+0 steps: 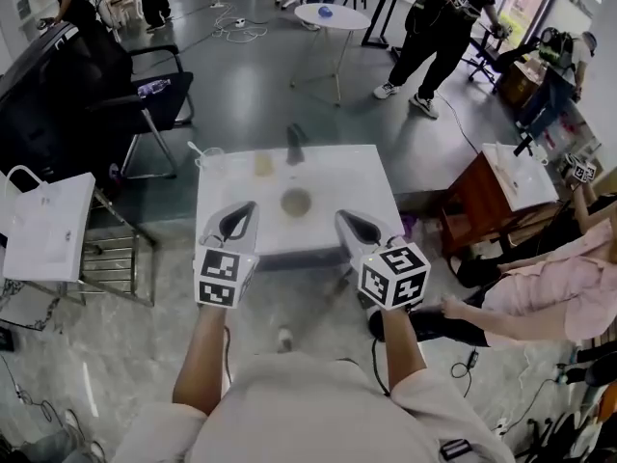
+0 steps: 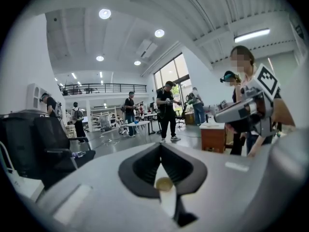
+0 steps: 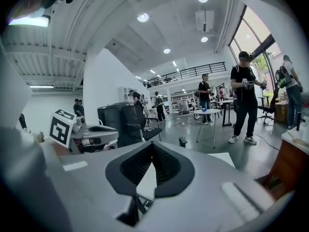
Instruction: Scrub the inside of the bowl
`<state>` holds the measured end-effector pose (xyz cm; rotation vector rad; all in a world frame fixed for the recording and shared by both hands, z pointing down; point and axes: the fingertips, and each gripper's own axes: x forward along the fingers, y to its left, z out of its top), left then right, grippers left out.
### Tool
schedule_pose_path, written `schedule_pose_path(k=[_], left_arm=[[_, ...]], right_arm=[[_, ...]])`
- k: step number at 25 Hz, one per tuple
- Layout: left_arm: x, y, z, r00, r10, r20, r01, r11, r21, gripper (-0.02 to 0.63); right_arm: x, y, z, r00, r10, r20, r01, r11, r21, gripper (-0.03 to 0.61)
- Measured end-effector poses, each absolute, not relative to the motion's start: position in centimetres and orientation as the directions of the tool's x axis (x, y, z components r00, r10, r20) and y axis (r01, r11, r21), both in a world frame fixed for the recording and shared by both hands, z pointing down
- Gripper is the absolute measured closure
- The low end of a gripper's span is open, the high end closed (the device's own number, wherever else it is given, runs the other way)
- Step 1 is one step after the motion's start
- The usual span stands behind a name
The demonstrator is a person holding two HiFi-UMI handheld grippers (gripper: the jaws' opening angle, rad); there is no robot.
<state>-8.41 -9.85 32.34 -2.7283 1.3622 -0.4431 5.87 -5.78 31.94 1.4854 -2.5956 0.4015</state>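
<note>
Left tongs point(image 1: 253, 204), right tongs point(image 1: 340, 215) pinched, ribbed black pads point(image 3: 137, 166); round bowl point(image 1: 296, 202) ahead.

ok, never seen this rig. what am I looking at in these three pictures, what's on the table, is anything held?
There is no robot. A person holds a two-jaw gripper in each hand. The head view comes from a camera on the person's head, looking down. It shows the left gripper and the right gripper, each with its marker cube. The other two pictures come from a camera riding on each gripper, looking along its jaws. On the white table sit a small bowl, a yellowish pad, a dark tool and a clear cup. Both grippers have their jaw tips together and hold nothing. They hover at the table's near edge.
</note>
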Motion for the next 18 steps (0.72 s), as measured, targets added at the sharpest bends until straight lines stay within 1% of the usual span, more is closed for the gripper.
schedule_pose_path(k=[9,14,18], left_arm=[[-8.9,-14.1,35.8,0.584,-0.760,0.284,-0.753,-0.639,-0.160,0.611],[-8.8,-16.1,38.7,0.586,-0.739,0.332,-0.746,-0.652,-0.135,0.611],[-8.5,-17.9,40.4,0.575,-0.732,0.365,-0.752,-0.649,-0.116,0.611]], right_arm=[[5.2,-8.9,36.0,-0.493,-0.811,0.315,-0.870,0.468,-0.155,0.574],[5.9,-10.6,39.6,-0.468,-0.796,0.384,-0.884,0.429,-0.188,0.574],[6.6,-12.6,41.5,-0.473,-0.778,0.414,-0.881,0.430,-0.199,0.574]])
